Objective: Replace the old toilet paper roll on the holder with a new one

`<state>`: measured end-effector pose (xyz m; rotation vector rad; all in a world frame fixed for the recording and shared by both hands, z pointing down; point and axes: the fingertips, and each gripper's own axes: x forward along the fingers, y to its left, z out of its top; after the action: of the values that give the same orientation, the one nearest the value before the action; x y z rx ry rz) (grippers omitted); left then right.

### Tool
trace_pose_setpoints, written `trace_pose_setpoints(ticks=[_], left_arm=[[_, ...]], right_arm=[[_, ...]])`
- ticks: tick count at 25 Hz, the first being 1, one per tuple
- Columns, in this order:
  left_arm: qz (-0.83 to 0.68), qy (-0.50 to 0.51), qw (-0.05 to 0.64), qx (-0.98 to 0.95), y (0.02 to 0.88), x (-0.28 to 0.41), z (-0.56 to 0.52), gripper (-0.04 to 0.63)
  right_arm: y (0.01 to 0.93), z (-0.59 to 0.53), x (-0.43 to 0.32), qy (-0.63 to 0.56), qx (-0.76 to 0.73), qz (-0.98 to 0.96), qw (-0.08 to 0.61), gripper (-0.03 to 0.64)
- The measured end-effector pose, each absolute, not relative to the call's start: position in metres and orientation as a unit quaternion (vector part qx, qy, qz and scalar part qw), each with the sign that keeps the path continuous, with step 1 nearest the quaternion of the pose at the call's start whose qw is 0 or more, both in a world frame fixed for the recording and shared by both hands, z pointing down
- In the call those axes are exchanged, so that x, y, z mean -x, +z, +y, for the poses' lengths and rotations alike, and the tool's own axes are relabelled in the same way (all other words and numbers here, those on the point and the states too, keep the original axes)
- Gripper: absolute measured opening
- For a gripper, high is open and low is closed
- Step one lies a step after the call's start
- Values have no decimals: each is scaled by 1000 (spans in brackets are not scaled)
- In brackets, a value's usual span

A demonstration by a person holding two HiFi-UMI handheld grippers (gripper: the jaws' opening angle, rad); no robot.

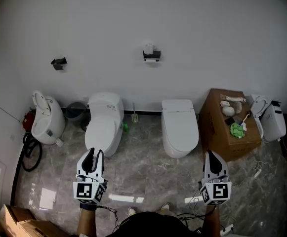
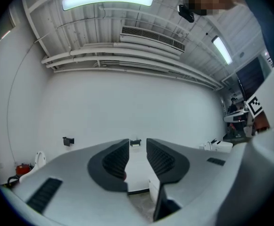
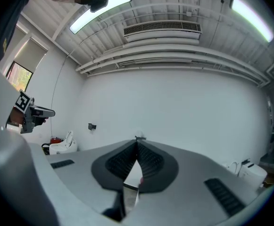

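Note:
High on the white wall hangs a black toilet paper holder (image 1: 151, 54) with a small white roll on it. It is far off, straight ahead between the two grippers, and shows tiny in the left gripper view (image 2: 136, 143) and the right gripper view (image 3: 139, 138). My left gripper (image 1: 93, 155) (image 2: 137, 141) is held level over the floor, open by a narrow gap with nothing between its jaws. My right gripper (image 1: 211, 155) (image 3: 137, 141) is shut and empty.
A second black wall fitting (image 1: 59, 63) hangs further left. Two white toilets (image 1: 105, 122) (image 1: 180, 126) stand against the wall, with others at the far left (image 1: 47, 117) and far right (image 1: 271, 117). A cardboard box (image 1: 220, 132) bears small items. Cables lie on the marble floor.

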<state>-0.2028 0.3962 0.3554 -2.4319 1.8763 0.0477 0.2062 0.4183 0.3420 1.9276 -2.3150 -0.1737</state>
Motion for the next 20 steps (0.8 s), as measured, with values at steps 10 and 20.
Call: trace_pose_setpoints(ticks=[10,20], left_arm=[[590,-3,43,806,360,203,401,319],[600,4,42,799,354,248,406,377]], right_arm=[[336,416,-197,-64,-635,-768,54,105],[333,410,-156,-62,-606,-791,59,306]])
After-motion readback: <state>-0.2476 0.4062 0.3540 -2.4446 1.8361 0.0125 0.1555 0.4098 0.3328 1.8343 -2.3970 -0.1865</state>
